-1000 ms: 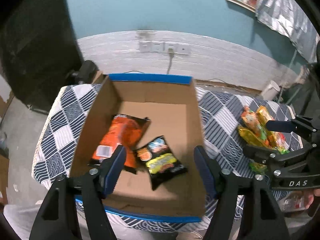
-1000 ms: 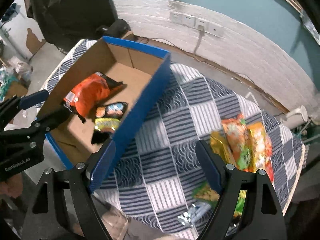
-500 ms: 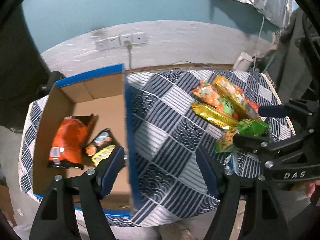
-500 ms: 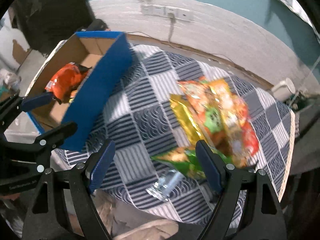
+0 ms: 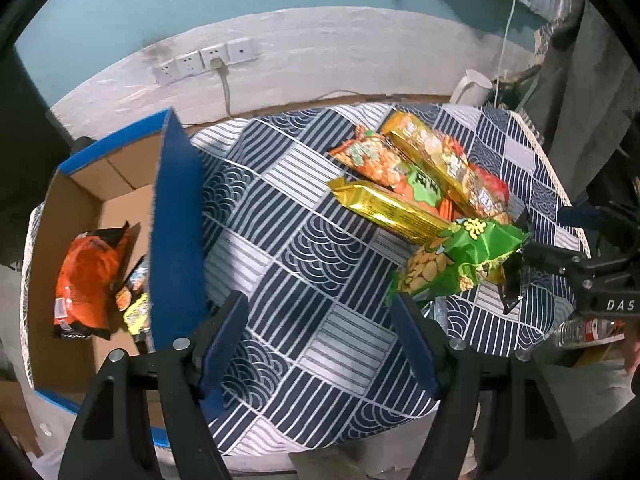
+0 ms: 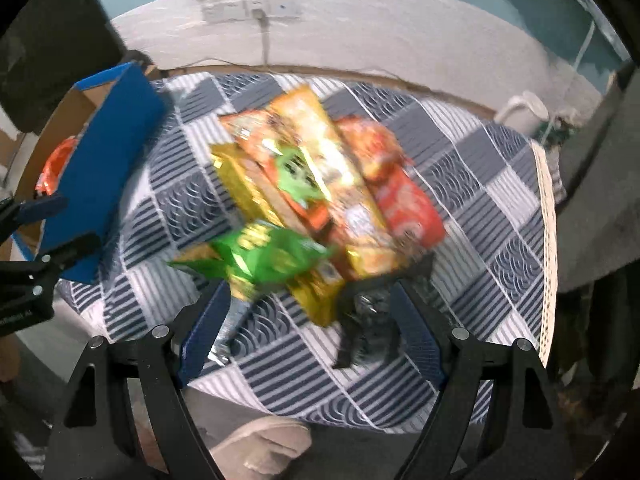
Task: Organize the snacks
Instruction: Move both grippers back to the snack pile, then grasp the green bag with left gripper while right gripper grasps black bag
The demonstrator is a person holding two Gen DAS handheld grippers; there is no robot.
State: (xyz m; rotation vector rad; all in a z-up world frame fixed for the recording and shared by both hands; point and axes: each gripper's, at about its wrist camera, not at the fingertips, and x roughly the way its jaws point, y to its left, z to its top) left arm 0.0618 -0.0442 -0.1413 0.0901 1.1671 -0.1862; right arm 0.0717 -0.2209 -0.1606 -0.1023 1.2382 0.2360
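A cardboard box with blue rims [image 5: 176, 216] stands on the left of the checked tablecloth [image 5: 316, 248]. In it lie an orange bag [image 5: 86, 280] and a small black-and-yellow packet [image 5: 134, 304]. On the right is a pile of snacks: a green bag [image 5: 468, 256], a gold pack [image 5: 392, 208] and long orange and yellow packs [image 5: 432, 160]. My left gripper [image 5: 320, 320] hangs open over bare cloth between box and pile. My right gripper [image 6: 310, 304] is open above the near end of the pile, over the green bag [image 6: 264, 256] and a black packet [image 6: 368, 328]; this view is blurred.
A white jug [image 5: 472, 88] stands beyond the table's far right corner, and wall sockets [image 5: 208, 60] are behind. A plastic bottle [image 5: 588, 328] shows at the near right edge. A beige shoe [image 6: 260, 448] is below the table's front edge.
Both grippers have swung rightward from above the box toward the snack pile. The box has slid to the left of both views. The jaws stayed open.
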